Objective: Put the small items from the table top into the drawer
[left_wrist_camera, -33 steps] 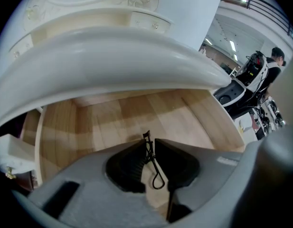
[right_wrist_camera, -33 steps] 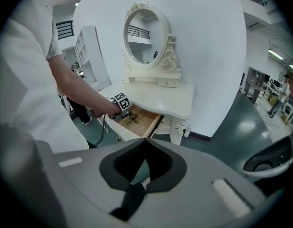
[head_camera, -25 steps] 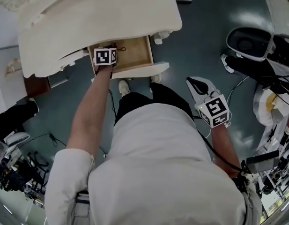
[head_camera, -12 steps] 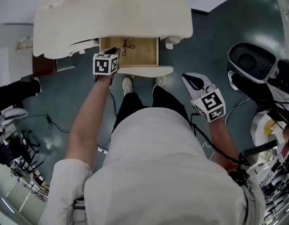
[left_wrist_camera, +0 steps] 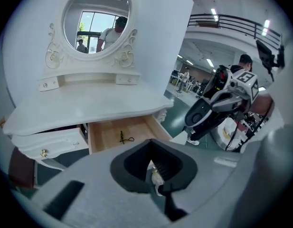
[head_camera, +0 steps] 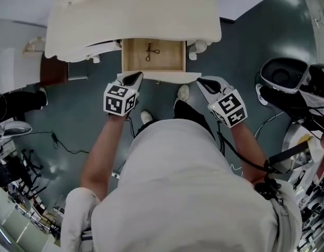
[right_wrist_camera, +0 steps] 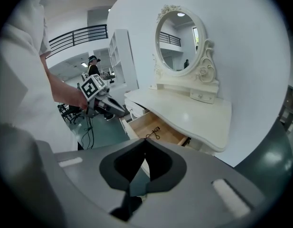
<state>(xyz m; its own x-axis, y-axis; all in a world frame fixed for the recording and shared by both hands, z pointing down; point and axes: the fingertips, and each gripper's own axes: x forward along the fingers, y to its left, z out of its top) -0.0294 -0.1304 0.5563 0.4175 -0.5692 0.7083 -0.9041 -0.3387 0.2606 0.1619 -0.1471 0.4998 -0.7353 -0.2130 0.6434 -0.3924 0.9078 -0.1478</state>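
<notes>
Left claw (head_camera: 134, 77) and right claw (head_camera: 202, 82) hover closed before drawer (head_camera: 136, 58).

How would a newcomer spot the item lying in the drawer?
Find the white dressing table with the oval mirror; under its top a pale wooden drawer stands pulled open. On its floor lies a small dark looped item, thin as wire, the only thing in there.

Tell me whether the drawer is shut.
No, the drawer is pulled out from under the table top, with a small dark item lying on its wooden bottom.
</notes>
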